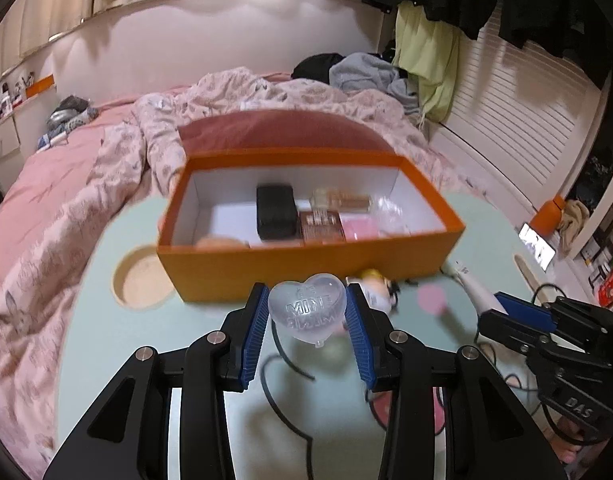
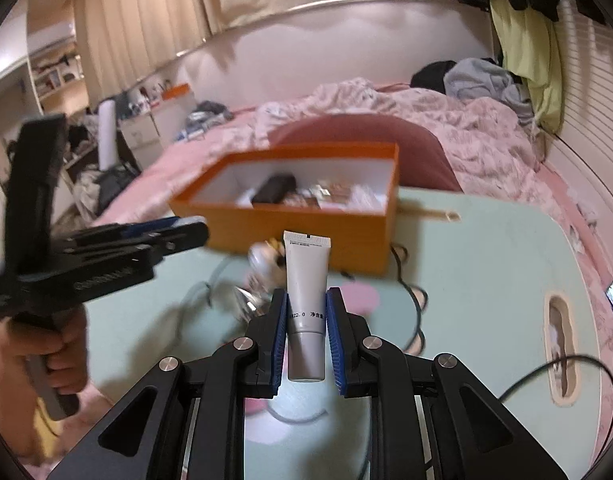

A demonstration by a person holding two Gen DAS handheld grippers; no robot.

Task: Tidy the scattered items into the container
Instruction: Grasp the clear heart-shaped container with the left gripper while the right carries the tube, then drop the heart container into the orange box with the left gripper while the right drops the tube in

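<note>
Orange cardboard formed the box (image 1: 306, 268) that stood toward the far edge of the pale green table (image 1: 106, 340), already holding a black case (image 1: 277, 216) and some small packets. The left gripper (image 1: 306, 316) was clamped on a clear heart-shaped case (image 1: 306, 310), held above the table just short of the box's near wall. The right gripper (image 2: 306, 320) squeezed a grey tube (image 2: 306, 292), crimped end pointing toward the box (image 2: 306, 236).

One orange box (image 1: 306, 268), one clear heart-shaped case (image 1: 306, 310), one grey tube (image 2: 306, 280), one small figurine (image 1: 376, 286), two tools: left (image 1: 306, 308), right (image 2: 306, 312).
</note>
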